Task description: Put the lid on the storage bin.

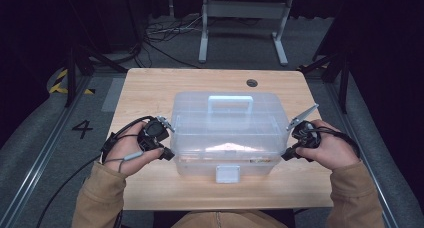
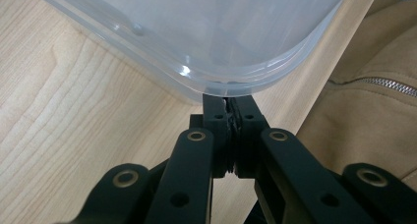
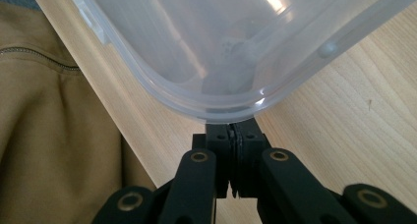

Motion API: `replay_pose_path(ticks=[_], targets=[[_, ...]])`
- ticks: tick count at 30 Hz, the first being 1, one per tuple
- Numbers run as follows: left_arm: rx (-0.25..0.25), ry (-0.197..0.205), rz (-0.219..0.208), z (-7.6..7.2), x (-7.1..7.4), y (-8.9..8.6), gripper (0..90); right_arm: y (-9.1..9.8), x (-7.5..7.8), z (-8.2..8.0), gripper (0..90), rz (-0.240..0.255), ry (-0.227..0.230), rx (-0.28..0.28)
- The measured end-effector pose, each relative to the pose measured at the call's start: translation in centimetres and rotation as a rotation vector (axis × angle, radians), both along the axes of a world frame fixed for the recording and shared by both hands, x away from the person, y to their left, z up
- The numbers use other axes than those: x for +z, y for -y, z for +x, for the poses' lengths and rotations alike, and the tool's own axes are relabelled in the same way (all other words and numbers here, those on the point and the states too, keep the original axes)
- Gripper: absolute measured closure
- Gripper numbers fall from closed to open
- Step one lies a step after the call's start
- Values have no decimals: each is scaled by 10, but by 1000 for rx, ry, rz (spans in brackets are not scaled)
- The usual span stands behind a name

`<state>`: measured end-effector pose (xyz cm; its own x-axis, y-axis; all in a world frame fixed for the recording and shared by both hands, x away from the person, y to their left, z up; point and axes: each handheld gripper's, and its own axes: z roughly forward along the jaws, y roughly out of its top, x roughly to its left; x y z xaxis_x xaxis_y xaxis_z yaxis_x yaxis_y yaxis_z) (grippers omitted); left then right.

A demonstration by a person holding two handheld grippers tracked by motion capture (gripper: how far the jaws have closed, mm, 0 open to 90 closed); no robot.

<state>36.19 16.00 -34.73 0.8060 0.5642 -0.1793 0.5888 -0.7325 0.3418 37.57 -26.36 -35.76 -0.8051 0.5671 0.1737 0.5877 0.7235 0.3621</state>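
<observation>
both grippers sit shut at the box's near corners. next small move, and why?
Probably lift both hands together, slowly and level. The left gripper and right gripper are each shut at the rim of the clear plastic box, one at either end, and the box sits flat on the table with its front latch down.

The clear box [image 1: 227, 133] fills mid-table [image 1: 150, 88]; bare wood lies behind and at both sides.

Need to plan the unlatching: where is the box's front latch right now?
In the high view the latch sits at the middle of the clear box's near edge, between the left gripper and right gripper.
</observation>
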Motion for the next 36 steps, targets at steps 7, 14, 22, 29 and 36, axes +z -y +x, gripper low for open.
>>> replay_pose_path(ticks=[7, 14, 22, 29, 36], targets=[[-20, -6, 23, 1, -2, 2, 867, -1, -2, 0, 878, -16, -14, 9], [-25, -11, 47, 0, -4, 4, 866, -2, -4, 0, 877, -29, -23, 20], [-41, -44, 79, 0, -8, 3, 828, -1, -6, -1, 838, -48, -59, 13], [-41, -63, 65, 1, -10, 2, 792, 1, -10, 0, 800, -50, -90, -5], [-35, -62, 60, 2, -11, 0, 756, 1, -10, 0, 772, -44, -85, -3]])
